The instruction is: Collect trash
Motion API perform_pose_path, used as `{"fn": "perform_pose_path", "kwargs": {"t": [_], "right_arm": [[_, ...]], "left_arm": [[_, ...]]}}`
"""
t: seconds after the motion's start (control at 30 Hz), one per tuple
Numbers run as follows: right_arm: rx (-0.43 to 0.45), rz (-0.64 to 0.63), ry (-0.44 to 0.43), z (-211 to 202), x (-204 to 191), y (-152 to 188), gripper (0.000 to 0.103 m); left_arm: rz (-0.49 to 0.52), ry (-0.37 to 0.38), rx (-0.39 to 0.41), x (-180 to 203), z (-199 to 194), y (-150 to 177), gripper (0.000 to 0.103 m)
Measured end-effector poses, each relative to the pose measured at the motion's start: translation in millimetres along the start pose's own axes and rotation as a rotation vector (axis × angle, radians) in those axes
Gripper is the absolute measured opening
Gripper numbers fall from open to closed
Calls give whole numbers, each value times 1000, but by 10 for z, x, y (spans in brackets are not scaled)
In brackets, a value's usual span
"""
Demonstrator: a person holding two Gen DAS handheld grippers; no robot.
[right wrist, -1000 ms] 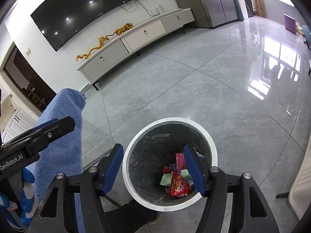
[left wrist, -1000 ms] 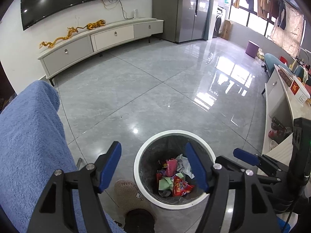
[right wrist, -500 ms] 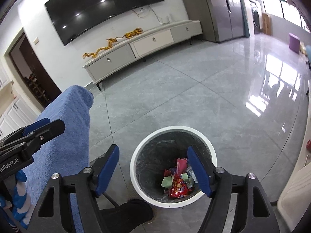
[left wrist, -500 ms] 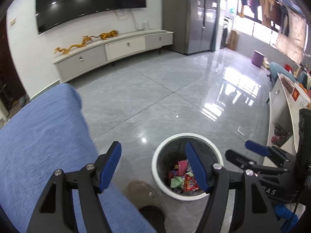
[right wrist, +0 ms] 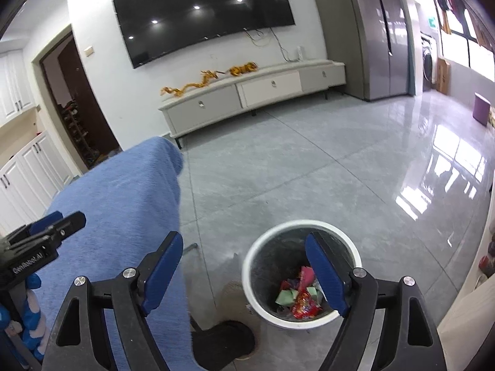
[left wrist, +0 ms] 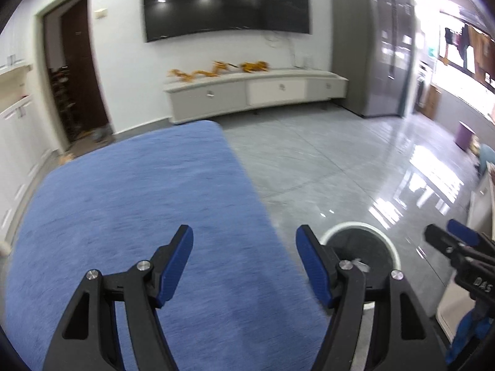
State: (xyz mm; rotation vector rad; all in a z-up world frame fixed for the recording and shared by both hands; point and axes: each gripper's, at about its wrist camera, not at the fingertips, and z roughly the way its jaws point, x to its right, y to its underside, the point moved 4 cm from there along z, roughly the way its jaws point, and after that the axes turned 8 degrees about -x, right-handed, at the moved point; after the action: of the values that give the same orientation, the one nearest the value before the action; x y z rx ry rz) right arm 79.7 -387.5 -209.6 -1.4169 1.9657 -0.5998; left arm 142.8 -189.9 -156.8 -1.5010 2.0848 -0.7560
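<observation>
A white-rimmed bin [right wrist: 301, 270] with a black liner stands on the grey tile floor and holds several crumpled wrappers [right wrist: 298, 295], red, green and pink. My right gripper [right wrist: 243, 270] hangs above the floor just left of the bin; its jaws are opening and nothing is between them. My left gripper [left wrist: 244, 261] is open and empty over a blue cloth-covered surface [left wrist: 130, 216], with the bin [left wrist: 360, 249] partly hidden behind its right finger. Each gripper shows at the edge of the other's view: the right gripper [left wrist: 458, 247] and the left gripper [right wrist: 46, 232].
A person's dark shoe [right wrist: 222, 344] and a woven slipper [right wrist: 230, 296] sit beside the bin. A low TV cabinet [right wrist: 253, 95], a wall TV [right wrist: 204, 12] and a grey fridge [right wrist: 383, 34] line the far wall. A pale counter edge [right wrist: 467, 318] is at right.
Both grippers rose and swung left, away from over the bin; the left now faces the blue cloth. The right gripper's jaws spread wider. The left jaws kept their gap.
</observation>
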Motion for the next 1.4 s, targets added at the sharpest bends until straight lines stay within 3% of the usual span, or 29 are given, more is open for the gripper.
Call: {"fn": "perform_pose_path", "kwargs": {"t": [0.2,0.33,0.57,0.77,1.0,1.4], "right_arm": [[33,-104,-34,-102,-498,31,89],[48,-151,-60,-185,-787,84,99],[99,-196,-53,-323,-1108,195,103],[136,-206,-19,-443,-1183,236,103],[210,-212,15,-632,-1222,200,103],[235,-292,47,-637,-1429,276,103]], "left_arm": [[-106,-98,65,-539,-368,88,67],[-170,-152,112,-868,-651,178,69],[-249,-195,194,-1226,-1109,446,91],[-276,-216,243,-1330,-1378,564,99],[-271,-219,284,-1288,-1553,584,100],[-264,-237,305,-1249,-1598,621,100]]}}
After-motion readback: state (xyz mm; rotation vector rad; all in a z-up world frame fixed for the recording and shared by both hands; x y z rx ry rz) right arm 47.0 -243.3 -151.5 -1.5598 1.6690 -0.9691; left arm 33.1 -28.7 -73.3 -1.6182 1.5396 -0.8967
